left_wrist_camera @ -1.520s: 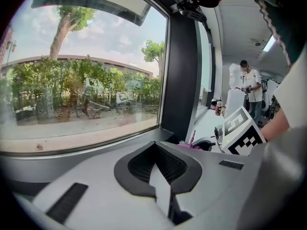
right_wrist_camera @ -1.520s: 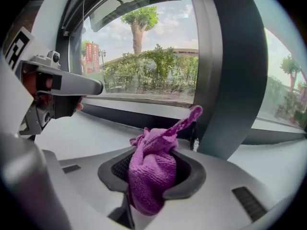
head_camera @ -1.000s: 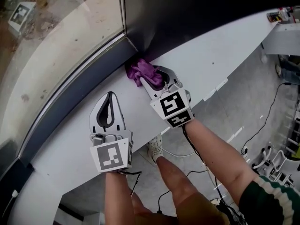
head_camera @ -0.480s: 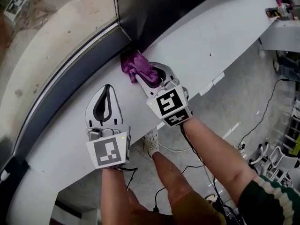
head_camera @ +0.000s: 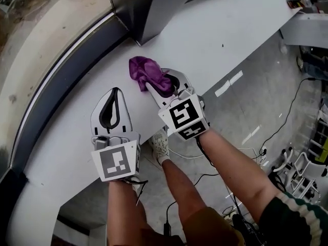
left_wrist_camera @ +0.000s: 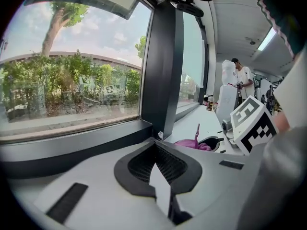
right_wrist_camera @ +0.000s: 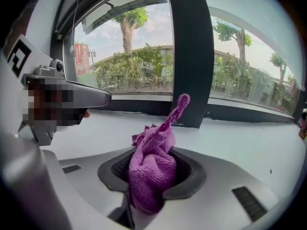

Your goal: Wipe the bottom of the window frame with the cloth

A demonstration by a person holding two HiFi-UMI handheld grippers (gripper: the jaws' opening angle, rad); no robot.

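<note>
Cloth, purple and fuzzy, bunched into a soft wad with a twisted tail sticking up, is pinched in the right gripper's closed jaws at the smooth white sill. The left gripper sits alongside, its jaws together and empty. Beyond runs the dark, curved window frame, apart from the cloth.

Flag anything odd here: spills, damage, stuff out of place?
Nothing spilled or damaged. One oddity: the purple cloth sits bunched in the right gripper over the white sill, clear of the dark window frame it should wipe. The left gripper is shut and empty.
</note>
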